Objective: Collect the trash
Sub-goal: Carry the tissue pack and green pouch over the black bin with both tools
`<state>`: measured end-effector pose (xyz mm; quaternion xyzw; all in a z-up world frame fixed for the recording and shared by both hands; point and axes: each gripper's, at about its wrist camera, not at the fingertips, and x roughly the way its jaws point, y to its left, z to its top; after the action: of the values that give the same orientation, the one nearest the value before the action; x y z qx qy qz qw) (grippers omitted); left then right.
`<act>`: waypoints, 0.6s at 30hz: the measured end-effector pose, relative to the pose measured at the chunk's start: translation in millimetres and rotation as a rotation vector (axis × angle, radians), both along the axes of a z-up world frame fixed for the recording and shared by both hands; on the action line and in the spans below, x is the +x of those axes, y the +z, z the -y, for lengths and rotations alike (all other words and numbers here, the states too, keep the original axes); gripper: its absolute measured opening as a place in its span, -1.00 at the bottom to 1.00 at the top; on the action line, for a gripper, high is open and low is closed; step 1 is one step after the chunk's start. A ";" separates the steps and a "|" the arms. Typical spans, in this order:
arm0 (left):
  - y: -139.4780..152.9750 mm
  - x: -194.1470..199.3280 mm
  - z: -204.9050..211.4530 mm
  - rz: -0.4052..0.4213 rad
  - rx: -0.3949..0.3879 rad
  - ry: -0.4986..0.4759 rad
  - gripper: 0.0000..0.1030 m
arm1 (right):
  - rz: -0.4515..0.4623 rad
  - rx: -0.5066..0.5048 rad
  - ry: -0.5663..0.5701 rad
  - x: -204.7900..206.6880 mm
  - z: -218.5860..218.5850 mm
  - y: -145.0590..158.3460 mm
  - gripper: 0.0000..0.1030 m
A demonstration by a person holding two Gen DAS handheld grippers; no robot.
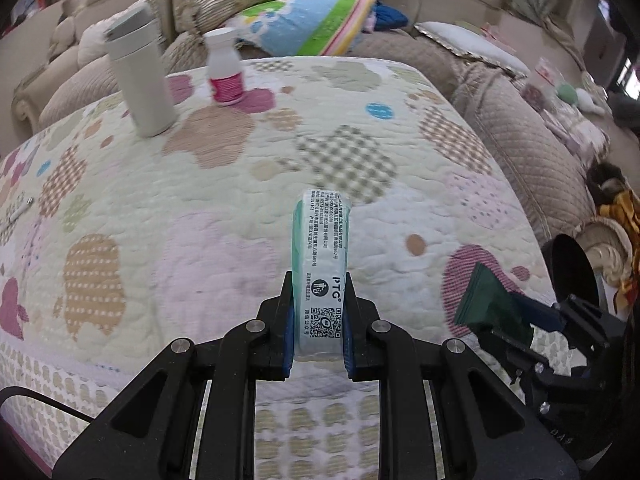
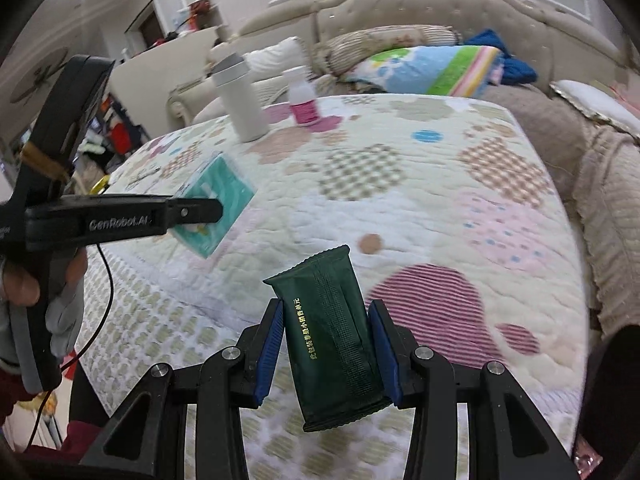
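A: Status on the trash run?

B: Both pickups done, I'd say. Left tongs (image 1: 318, 320) clamped tight on the pale teal tissue pack (image 1: 322, 268), held edge-on, clear of the quilt. Right tongs (image 2: 328, 344) partly closed around the dark green wrapper (image 2: 334, 344), pads on both of its sides, wrapper tilted and hanging above the quilted counter (image 2: 400, 216).

A: Anything dropped off yet?

B: Not that I can see. A round black container (image 1: 572, 272) sits off the counter's right edge in the left view, just past the right tongs. Probably the bin, but can't confirm. Both items are in the air, none inside it.

A: What's left on the counter?

B: White flask (image 1: 140, 80) and a small pink-labelled bottle (image 1: 226, 68) standing upright at the far end, near each other, not touching. They look like keepers, not trash. Small thin item at the far left edge, too blurred to call.

A: So remaining?

B: Carry both to the bin, release. Then check that left-edge item.
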<state>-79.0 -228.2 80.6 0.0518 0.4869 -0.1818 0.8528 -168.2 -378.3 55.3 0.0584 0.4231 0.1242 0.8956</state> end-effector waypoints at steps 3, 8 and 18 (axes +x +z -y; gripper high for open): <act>1.5 -5.7 16.2 0.004 0.001 -0.028 -0.69 | 0.000 0.006 -0.042 -5.9 17.7 1.8 -0.19; 3.9 -14.2 44.5 0.014 0.005 -0.077 -0.69 | 0.005 0.005 -0.106 -16.6 45.5 7.2 -0.19; 5.7 -33.5 109.1 0.017 0.002 -0.198 -0.69 | 0.015 -0.011 -0.229 -40.2 103.1 13.0 -0.19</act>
<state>-112.5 -337.3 86.3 0.1020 0.4721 -0.2643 0.8348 -208.4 -481.4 68.3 0.1004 0.4077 0.0189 0.9074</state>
